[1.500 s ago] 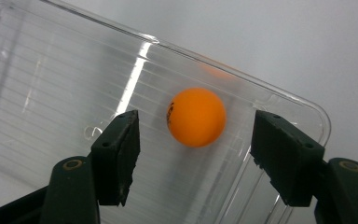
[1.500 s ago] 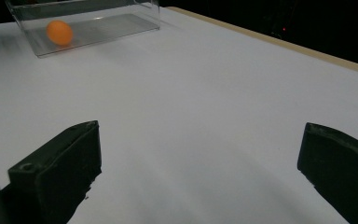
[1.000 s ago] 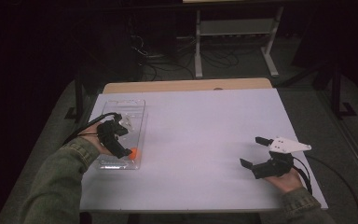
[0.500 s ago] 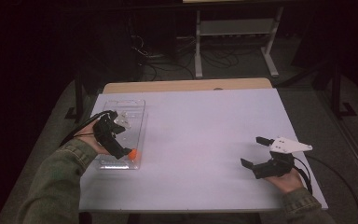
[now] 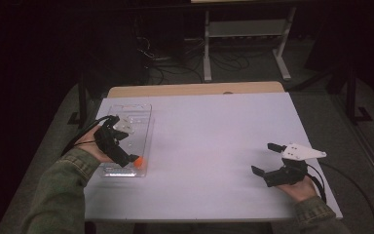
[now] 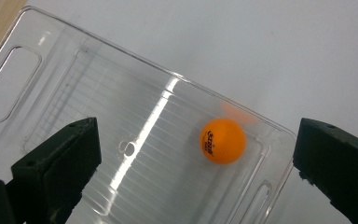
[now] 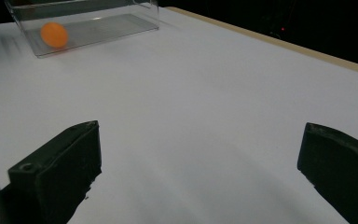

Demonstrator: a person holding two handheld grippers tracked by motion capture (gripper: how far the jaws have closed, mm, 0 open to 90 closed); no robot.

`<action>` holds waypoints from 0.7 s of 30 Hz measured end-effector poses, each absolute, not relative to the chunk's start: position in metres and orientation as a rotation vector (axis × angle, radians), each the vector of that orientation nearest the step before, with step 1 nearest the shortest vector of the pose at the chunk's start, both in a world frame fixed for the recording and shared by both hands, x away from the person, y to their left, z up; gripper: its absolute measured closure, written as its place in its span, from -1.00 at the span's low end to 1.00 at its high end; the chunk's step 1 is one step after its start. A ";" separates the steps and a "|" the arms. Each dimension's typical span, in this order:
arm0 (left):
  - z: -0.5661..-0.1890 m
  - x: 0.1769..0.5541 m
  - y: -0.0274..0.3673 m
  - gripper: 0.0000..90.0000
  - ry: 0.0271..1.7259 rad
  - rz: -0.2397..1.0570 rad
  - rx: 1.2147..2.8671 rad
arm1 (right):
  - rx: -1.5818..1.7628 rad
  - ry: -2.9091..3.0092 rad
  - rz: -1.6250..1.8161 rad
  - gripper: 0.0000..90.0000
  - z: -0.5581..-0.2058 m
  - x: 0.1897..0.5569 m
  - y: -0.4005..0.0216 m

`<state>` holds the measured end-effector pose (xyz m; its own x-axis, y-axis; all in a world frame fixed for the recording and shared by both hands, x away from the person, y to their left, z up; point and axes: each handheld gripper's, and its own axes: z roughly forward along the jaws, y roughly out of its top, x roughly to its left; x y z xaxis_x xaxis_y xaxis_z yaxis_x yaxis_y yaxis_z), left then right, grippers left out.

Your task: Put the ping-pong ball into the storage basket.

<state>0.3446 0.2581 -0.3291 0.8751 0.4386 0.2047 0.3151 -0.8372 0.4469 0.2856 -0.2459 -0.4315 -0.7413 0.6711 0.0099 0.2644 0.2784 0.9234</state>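
An orange ball (image 5: 139, 160) (image 6: 223, 140) (image 7: 54, 34) lies in the near right corner of a clear plastic tray (image 5: 136, 108) (image 6: 121, 93) (image 7: 98, 23) at the left of the white table. My left gripper (image 5: 126, 160) (image 6: 193, 149) hovers over the tray, open. Its jaws stand wide apart to either side of the ball and do not touch it. My right gripper (image 5: 263, 158) (image 7: 198, 154) is open at the table's right front, low over bare white surface, with nothing between its jaws.
The white table top (image 5: 209, 146) ends in a wooden strip (image 5: 190, 89) at the far side. Behind it stand a metal rack (image 5: 243, 44) and loose cables (image 5: 160, 63) on the dark floor. A cable (image 5: 350, 185) trails from the right gripper off the table's right edge.
The left hand has drawn back slightly to the left and tipped, so its grey plate now shows. The ball stays put in the tray. The right gripper has not moved.
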 end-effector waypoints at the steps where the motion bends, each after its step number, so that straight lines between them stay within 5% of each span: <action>1: -0.329 0.344 0.258 -0.99 0.553 0.420 2.635 | 0.844 2.172 1.455 -1.00 -0.431 0.286 -0.246; 21: -0.342 0.326 0.274 -0.99 0.536 0.369 2.541 | 0.846 2.171 1.455 -1.00 -0.431 0.285 -0.246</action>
<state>0.3260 0.2736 -0.3425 0.8850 0.4395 0.1535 0.3002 -0.7907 0.5336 0.2851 -0.2461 -0.4314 -0.7406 0.6719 0.0097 0.2645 0.2782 0.9234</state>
